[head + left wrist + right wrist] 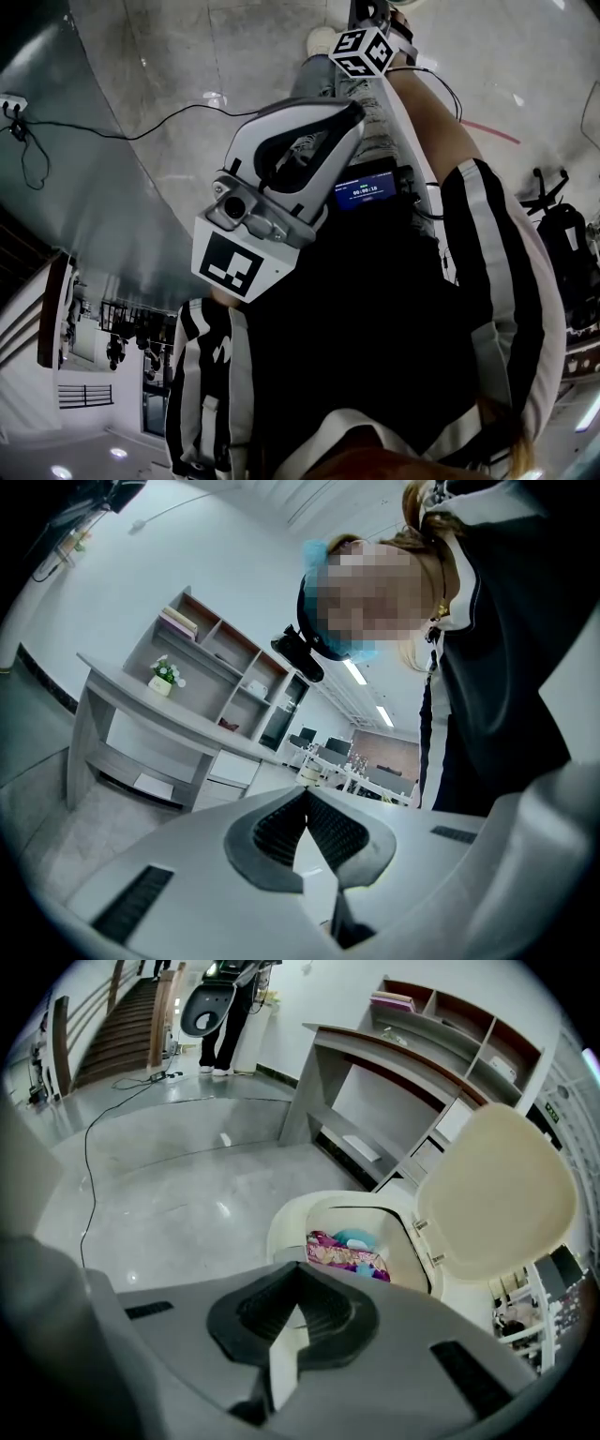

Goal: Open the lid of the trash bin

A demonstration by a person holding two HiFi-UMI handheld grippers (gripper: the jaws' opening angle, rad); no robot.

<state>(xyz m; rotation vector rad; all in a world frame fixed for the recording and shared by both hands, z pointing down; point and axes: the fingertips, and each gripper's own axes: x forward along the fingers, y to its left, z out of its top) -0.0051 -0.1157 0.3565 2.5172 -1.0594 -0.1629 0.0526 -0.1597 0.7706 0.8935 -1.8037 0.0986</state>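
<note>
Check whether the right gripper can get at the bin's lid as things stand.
Probably yes. The lid stands open, tilted back behind the trash bin; nothing shows between it and the right gripper, whose jaws are together.

Bright, even indoor light; heavy fisheye bend and dark corners.
Ceiling light strips [356, 672] glow white in the left gripper view. The polished floor [187, 1194] carries small glare spots, seen also in the head view. The raised trash bin lid [497, 1194] is evenly lit, without hard shadow. Straight edges bow near every rim, and the nearest foreground is soft.
</note>
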